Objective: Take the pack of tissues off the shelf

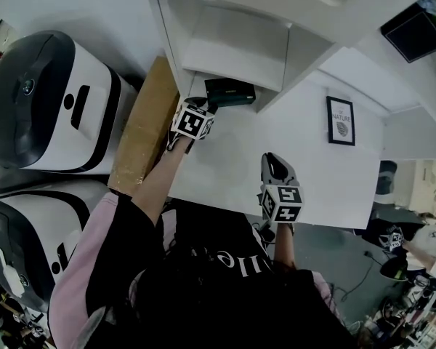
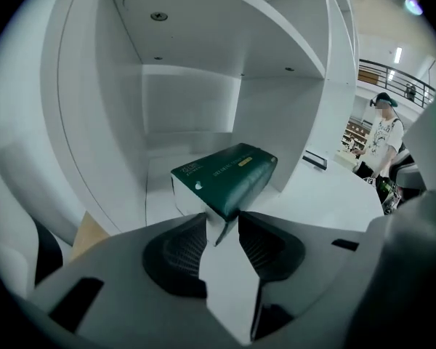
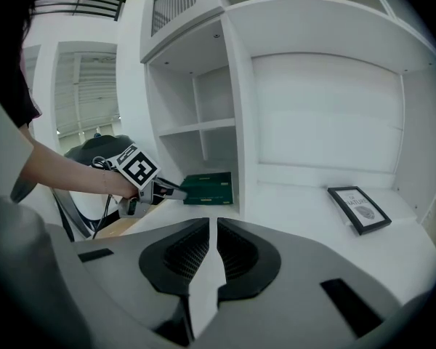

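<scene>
Fingers (image 2: 178,247) of my left gripper (image 2: 221,220): spread apart, pads pressing nothing; near corner of pack of tissues (image 2: 225,169) sits just at gap between tips. Pack of tissues: dark green, lying flat in bottom compartment of white shelf (image 2: 123,122), near its opening, set at an angle. Fingers (image 3: 178,257) of my right gripper (image 3: 213,222): closed together, nothing between. Right gripper: above white desk (image 1: 225,173), well apart from pack. Framed picture (image 3: 360,209): on desk, right of shelf compartment.
</scene>
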The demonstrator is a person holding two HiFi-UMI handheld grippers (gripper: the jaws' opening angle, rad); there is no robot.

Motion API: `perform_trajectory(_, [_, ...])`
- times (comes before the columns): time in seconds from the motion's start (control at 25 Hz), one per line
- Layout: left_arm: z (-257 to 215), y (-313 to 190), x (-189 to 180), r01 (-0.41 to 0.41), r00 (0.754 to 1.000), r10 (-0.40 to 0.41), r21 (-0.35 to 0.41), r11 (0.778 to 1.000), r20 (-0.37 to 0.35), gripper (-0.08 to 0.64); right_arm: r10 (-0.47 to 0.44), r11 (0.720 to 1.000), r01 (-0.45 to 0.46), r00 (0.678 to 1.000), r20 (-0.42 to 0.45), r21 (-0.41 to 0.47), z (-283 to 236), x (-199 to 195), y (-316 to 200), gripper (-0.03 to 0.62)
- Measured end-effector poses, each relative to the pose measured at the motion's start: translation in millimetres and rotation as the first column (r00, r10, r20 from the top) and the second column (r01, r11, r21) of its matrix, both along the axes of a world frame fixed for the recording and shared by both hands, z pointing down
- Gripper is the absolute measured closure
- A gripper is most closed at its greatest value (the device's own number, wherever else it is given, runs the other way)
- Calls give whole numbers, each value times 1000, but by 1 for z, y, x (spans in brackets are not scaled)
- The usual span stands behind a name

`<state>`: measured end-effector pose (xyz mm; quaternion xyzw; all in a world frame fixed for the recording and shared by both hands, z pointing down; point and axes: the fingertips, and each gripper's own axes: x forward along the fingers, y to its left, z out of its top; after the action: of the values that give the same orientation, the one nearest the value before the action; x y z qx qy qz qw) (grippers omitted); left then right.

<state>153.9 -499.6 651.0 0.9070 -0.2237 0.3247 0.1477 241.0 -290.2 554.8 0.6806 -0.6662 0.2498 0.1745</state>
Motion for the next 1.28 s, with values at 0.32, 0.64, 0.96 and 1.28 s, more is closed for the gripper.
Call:
perform_trajectory(0.32, [2,8,-18,-57,998,57,18,998,7,440,-40,999,40,999,-12,-6,10,-15,-14,528])
perform_trajectory(0.64, [2,11,-37,-76,997,76,13,997,3,445,-189,982,190,978,-88,0,28,-21,-59,526])
perform_trajectory(0.96, [5,11,-47,-66,998,66,-4,998,-10,449,-306,952,305,949,-72,-25,60,-17,-124,411])
perform_trajectory(1.28, [5,11,-50,-59,998,59,-12,998,-5,454,-450,890,424,873,-186,-166,91,-16,-168,373])
